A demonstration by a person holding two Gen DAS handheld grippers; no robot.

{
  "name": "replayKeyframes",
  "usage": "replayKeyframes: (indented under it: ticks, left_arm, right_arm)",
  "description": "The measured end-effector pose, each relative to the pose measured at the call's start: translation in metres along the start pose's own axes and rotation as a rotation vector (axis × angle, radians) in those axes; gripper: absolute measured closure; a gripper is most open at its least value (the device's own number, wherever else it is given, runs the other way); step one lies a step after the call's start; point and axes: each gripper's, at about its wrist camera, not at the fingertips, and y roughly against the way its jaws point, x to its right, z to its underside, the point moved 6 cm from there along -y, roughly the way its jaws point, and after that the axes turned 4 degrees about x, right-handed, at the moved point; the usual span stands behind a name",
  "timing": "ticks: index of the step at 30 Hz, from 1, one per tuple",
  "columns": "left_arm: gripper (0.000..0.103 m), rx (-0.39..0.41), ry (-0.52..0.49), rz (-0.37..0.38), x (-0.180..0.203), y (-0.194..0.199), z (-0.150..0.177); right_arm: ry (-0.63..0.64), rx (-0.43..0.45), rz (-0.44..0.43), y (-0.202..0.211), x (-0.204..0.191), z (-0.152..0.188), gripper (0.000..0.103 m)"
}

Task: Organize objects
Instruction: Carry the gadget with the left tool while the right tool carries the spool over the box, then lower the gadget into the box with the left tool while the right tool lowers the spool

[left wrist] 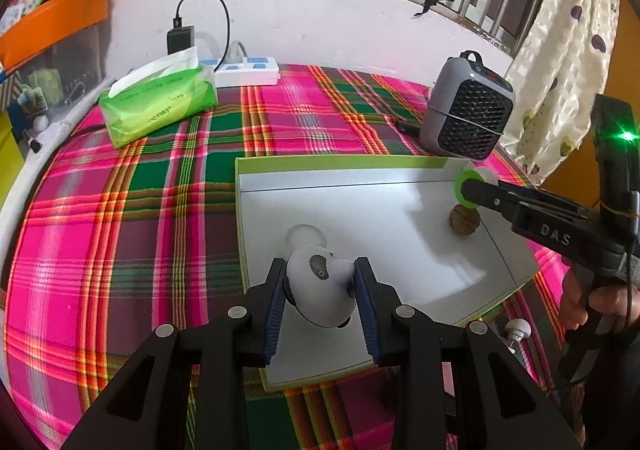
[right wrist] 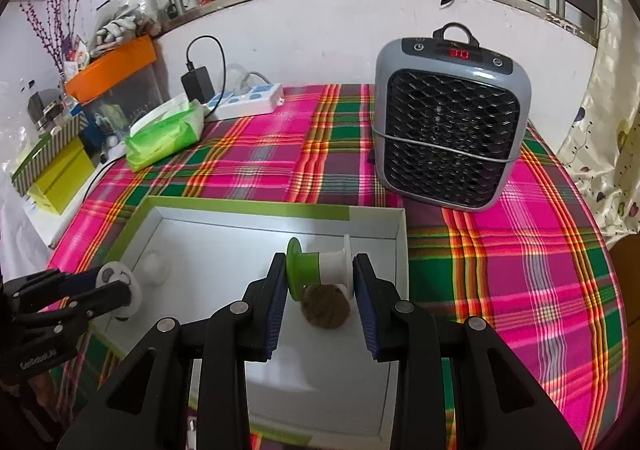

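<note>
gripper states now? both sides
Left hand-held gripper: closed on the panda toy.
Right hand-held gripper: closed on the green-and-white spool.

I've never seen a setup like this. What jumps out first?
The loud pink-and-green plaid tablecloth fills the scene, with a grey fan heater standing at its back right. In front, over a shallow white tray, the left hand-held gripper clamps a small panda toy, and the right hand-held gripper clamps a green-and-white spool above a walnut.

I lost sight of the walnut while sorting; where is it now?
The brown wrinkled walnut lies in the white shallow box, toward its right side, below the green-and-white spool held in the right claw.
</note>
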Motion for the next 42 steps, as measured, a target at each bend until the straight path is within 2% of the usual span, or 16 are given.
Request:
replayKeyframes:
  ticks: [20,42]
  left_arm:
    - [0.072,-0.008,-0.034,-0.034,0.002,-0.011,-0.004]
    - [0.071,-0.004,-0.065,-0.063,0.004,-0.013,-0.002]
  right_arm:
    - [0.019,-0.069,0.022,-0.032,0.008,-0.002,0.069]
    - [0.038,-0.062,0.028,-0.034,0.004,-0.001,0.069]
